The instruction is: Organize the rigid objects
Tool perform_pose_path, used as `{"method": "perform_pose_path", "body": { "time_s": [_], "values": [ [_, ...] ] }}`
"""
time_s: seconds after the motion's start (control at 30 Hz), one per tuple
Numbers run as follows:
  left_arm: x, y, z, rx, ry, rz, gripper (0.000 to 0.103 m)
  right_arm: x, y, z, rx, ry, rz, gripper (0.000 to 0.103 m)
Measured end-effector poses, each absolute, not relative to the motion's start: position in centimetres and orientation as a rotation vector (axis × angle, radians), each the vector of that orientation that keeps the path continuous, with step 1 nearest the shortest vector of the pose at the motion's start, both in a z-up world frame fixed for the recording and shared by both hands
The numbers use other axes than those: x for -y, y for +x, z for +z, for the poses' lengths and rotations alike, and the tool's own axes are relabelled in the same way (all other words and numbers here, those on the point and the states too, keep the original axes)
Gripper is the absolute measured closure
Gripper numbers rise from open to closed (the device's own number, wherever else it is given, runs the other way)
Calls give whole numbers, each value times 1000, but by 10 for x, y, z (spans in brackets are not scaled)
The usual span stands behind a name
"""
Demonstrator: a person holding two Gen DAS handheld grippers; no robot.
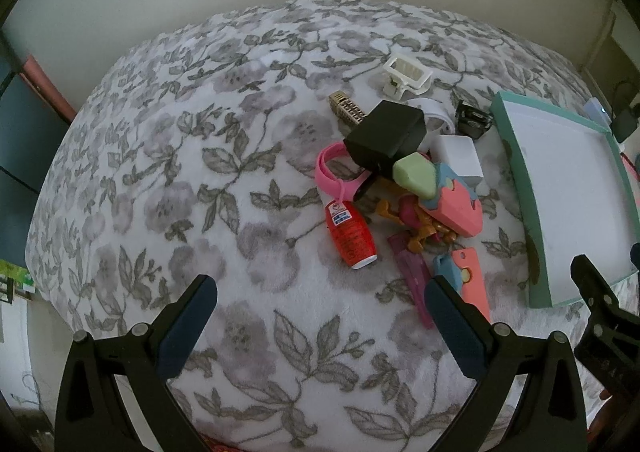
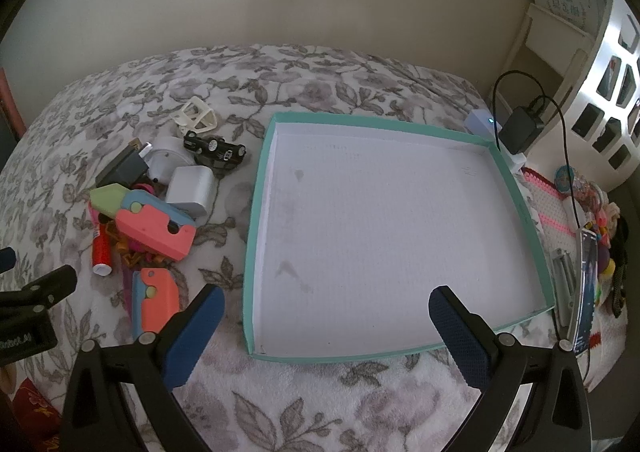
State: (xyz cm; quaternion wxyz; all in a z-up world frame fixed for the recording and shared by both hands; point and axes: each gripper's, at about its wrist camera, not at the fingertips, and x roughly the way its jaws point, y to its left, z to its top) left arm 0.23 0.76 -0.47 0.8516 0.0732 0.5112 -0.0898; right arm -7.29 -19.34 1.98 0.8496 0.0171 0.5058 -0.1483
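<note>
Both grippers are wide open and hold nothing: the left gripper (image 1: 320, 316) hangs over the flowery blanket (image 1: 168, 180) at the bottom of its view, and the right gripper (image 2: 326, 326) hangs over the near edge of the teal tray (image 2: 256, 212), which has nothing in it. The toys sit in a messy pile just left of the tray. I think the job is only starting, so pick one loose thing first. The red tube (image 1: 352, 234) lies alone at the pile's near edge, so it looks easy: come down with one finger on each long side, squeeze gently, lift straight up, then set it in the tray. The black box (image 1: 386, 136) leans on other things, so pulling it could tip them. The orange toy (image 1: 416, 226) is half hidden under the pink and blue toy (image 1: 456, 208). I cannot tell what it is.
</note>
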Motion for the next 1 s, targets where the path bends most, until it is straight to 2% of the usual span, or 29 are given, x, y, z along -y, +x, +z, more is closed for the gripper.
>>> {"method": "perform_pose_path", "body": {
  "time_s": [0.23,0.43,0.63,0.73,0.87,0.93,1.0],
  "values": [
    [-30,21,-3,-1061,126,-83,0,168,-63,20,-1072,-6,-206,0],
    [-41,36,-17,-1170,18,-107,0,141,-48,15,-1108,-23,-106,0],
    [-33,47,-32,-1229,23,-114,1,121,-36,1,-1175,-7,-17,11],
    [-29,51,-37,-1241,36,-116,6,116,-32,-9,-1217,12,8,17],
    [-23,56,-43,-1243,52,-128,8,110,-29,-19,-1253,11,18,19],
    [-19,59,-45,-1242,64,-129,14,108,-28,-24,-1269,14,25,19],
    [-15,62,-49,-1242,82,-131,14,107,-26,-29,-1288,22,35,20]
  ]
}}
